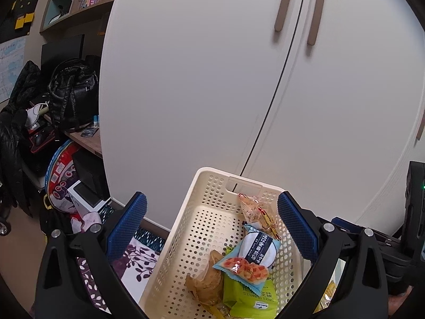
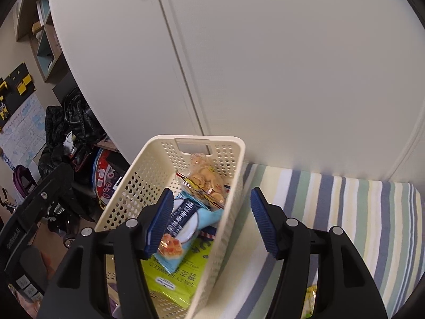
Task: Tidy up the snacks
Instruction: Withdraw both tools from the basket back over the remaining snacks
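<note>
We note the cream perforated plastic basket (image 2: 170,186), holding snack packets, at the bed edge before the white wardrobe (image 1: 212,79). Left gripper (image 1: 212,228) and right gripper (image 2: 209,223) both gape wide, empty. The right gripper straddles the basket's 3 o'clock wall; a nudge risks tipping it toward 9 o'clock.

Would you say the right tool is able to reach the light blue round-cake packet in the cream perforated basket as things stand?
Probably yes: the right tool is open over the cream perforated basket, and the light blue round-cake packet lies on top, with only a small orange snack packet overlapping one end.
</note>
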The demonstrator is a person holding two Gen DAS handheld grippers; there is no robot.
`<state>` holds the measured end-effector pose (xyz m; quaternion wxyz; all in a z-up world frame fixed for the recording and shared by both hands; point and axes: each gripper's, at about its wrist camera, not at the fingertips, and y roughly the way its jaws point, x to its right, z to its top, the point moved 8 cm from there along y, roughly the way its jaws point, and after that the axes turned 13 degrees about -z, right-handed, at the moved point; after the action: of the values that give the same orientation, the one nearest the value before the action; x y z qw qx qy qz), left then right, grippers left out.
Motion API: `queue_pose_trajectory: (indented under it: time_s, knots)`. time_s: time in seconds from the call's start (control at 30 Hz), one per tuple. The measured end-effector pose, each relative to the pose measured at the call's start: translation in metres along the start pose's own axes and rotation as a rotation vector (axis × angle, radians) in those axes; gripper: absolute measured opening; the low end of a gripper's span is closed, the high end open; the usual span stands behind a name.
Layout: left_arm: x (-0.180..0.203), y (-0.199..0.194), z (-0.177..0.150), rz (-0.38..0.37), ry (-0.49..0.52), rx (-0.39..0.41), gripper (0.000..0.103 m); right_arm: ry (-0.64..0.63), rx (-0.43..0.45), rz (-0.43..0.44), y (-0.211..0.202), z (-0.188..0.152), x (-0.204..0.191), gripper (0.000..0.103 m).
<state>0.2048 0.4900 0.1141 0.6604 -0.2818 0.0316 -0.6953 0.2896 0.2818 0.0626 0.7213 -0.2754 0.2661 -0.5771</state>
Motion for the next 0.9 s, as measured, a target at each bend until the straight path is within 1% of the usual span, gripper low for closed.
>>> queue_pose_trajectory:
  time_s: [0.07, 0.27, 0.33, 0.4, 0.53, 0.6, 0.77, 0.9]
  knots:
    - [0.008, 0.001, 0.0, -0.006, 0.019, -0.002, 0.1, 0.013, -0.004, -0.013, -0.003, -0.005, 0.013, 0.061]
    - [0.043, 0.008, -0.005, -0.08, 0.077, -0.022, 0.1, 0.056, -0.031, -0.074, -0.011, -0.027, 0.061, 0.062]
    - [0.056, 0.009, -0.008, -0.11, 0.09, -0.028, 0.1, 0.077, -0.046, -0.102, -0.013, -0.038, 0.08, 0.067]
    - [0.072, 0.009, -0.012, -0.143, 0.113, -0.036, 0.1, 0.102, -0.062, -0.12, -0.016, -0.05, 0.098, 0.067]
    - [0.101, 0.008, -0.017, -0.175, 0.177, -0.044, 0.1, 0.158, -0.101, -0.151, -0.024, -0.079, 0.133, 0.067]
    - [0.116, 0.008, -0.022, -0.21, 0.195, -0.053, 0.1, 0.179, -0.117, -0.169, -0.027, -0.092, 0.148, 0.067]
    - [0.146, 0.011, -0.035, -0.261, 0.24, -0.087, 0.1, 0.224, -0.134, -0.184, -0.041, -0.122, 0.174, 0.067]
    - [0.167, 0.016, -0.048, -0.33, 0.251, -0.13, 0.1, 0.264, -0.149, -0.195, -0.051, -0.147, 0.19, 0.067]
